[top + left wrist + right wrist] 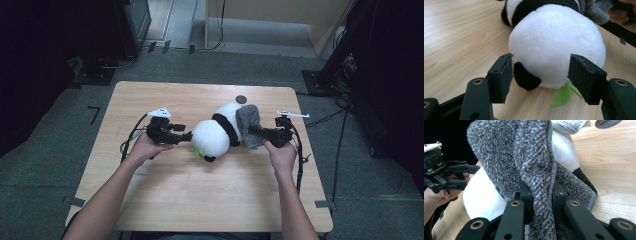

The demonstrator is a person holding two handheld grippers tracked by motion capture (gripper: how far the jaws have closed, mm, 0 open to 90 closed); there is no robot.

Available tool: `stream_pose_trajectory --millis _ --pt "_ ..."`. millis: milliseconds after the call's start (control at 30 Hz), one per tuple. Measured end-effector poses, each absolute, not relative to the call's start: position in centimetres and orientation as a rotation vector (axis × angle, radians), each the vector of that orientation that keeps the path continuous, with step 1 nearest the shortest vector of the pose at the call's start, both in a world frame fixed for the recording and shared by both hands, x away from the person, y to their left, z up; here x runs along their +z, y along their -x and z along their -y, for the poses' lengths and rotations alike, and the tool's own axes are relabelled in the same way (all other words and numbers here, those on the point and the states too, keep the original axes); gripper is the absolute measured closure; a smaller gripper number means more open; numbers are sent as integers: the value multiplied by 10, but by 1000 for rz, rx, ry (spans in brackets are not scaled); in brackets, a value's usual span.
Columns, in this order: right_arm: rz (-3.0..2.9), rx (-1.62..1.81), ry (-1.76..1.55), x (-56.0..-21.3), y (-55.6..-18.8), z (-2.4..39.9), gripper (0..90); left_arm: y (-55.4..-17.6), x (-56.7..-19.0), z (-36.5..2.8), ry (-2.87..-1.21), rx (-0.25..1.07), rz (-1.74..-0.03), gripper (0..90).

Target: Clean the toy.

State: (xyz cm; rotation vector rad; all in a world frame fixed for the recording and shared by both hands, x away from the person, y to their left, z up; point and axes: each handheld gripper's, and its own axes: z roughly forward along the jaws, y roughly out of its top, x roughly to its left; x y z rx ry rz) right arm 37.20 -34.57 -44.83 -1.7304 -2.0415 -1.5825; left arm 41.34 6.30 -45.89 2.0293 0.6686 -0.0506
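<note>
A plush panda (220,132) lies on its side in the middle of the wooden table (165,195); its white head (556,47) with a black ear and a green felt leaf (562,96) faces my left gripper. The left gripper (186,136) (540,78) is open, its jaws spread just short of the head, nothing between them. A grey knitted cloth (248,125) (524,157) drapes over the panda's rear. My right gripper (256,132) (541,200) is shut on a fold of that cloth.
A small dark round hole (241,99) sits near the table's far edge. A white label (570,125) pokes out of the panda. Black stands and cables (345,60) are on the floor around the table. Cables trail from both grippers.
</note>
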Motion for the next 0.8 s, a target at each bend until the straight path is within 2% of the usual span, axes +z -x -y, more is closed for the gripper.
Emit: stream_pose_trajectory --millis 67,200,400,533,700,800 --pt "2060 -1579 1725 -450 -375 344 782 -417 -459 -59 -2051 -64 -638 352" --pt "2104 -1551 1711 -451 -385 341 782 -421 -464 -58 -2005 -7 -600 344" --pt "2114 -1541 1687 -455 -397 334 784 -422 -471 -57 -2015 -114 -598 330" --pt "2136 -1519 1668 -458 -403 326 786 -414 -473 -48 -2065 -140 -533 275" --pt "2176 -1509 1666 -460 -407 315 787 -403 -476 -43 -2115 -56 -467 226" --pt "2170 -1510 1645 -460 -408 307 789 -399 -482 -41 -2138 -23 -439 226"
